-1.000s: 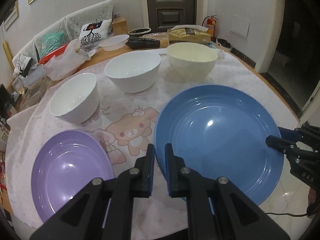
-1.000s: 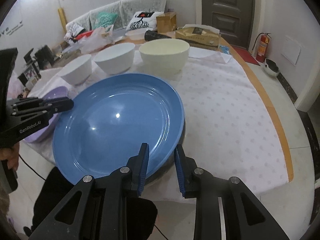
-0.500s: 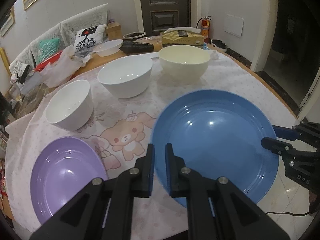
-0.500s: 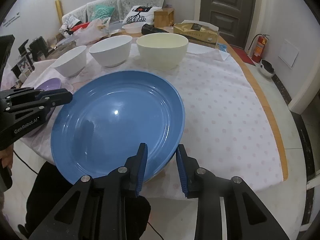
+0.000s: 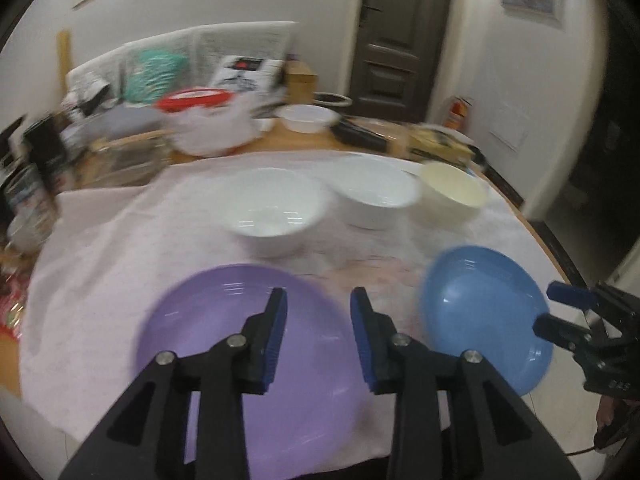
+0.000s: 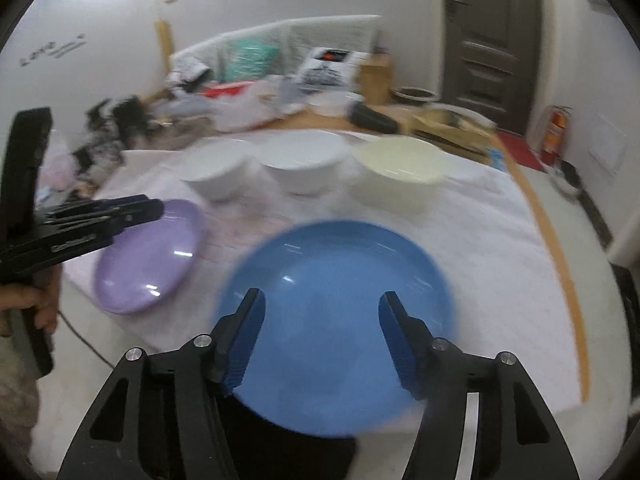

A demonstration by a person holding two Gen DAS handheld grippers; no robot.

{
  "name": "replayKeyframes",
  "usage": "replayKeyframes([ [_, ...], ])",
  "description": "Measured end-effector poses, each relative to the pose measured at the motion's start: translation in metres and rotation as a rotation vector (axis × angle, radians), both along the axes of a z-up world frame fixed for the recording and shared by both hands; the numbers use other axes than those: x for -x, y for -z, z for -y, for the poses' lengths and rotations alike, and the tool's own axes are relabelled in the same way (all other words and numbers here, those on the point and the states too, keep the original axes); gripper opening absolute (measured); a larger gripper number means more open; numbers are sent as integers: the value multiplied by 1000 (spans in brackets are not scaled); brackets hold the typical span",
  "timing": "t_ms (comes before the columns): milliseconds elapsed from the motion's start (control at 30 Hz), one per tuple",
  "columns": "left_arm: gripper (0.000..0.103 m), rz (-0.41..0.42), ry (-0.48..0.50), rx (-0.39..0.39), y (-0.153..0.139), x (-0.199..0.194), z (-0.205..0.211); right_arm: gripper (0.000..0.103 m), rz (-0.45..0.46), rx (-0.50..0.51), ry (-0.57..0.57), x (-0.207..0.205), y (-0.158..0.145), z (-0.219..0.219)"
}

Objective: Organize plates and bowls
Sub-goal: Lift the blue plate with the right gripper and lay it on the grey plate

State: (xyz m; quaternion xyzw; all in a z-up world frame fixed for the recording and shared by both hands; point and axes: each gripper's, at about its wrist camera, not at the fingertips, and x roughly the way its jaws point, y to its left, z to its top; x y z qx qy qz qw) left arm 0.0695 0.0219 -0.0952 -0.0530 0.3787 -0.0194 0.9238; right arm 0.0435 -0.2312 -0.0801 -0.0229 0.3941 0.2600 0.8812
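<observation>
- While both tongs stand spread and empty, the purple plate point(image 5: 224, 344) serves as landmark: it lies flat on the tablecloth point(image 5: 100, 248) at the near edge, directly under the left gripper point(image 5: 318, 334).
- Just right of the purple plate, apart from it, lies the blue plate point(image 6: 340, 308), straight beneath the right gripper point(image 6: 322, 342), whose jaws are the wider apart.
- Beyond the purple plate stand three bowls in a row: small white bowl point(image 5: 276, 210), larger white bowl point(image 5: 378, 194), cream bowl point(image 5: 454, 192).
- Judging by this, each gripper is nearer its own plate; stacking probably means grasping a rim at the table's edge.
</observation>
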Motion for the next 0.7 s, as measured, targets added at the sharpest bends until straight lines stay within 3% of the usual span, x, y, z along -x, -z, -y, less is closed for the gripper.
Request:
replayKeyframes([
  [267, 29, -32, -166, 59, 20, 20, -94, 62, -123, -88, -159, -16, 6, -86],
  [567, 29, -81, -202, 150, 60, 22, -132, 61, -207, 34, -176, -31, 45, -149],
  [700, 27, -86, -200, 150, 67, 20, -134, 52, -232, 69, -173, -33, 60, -160],
])
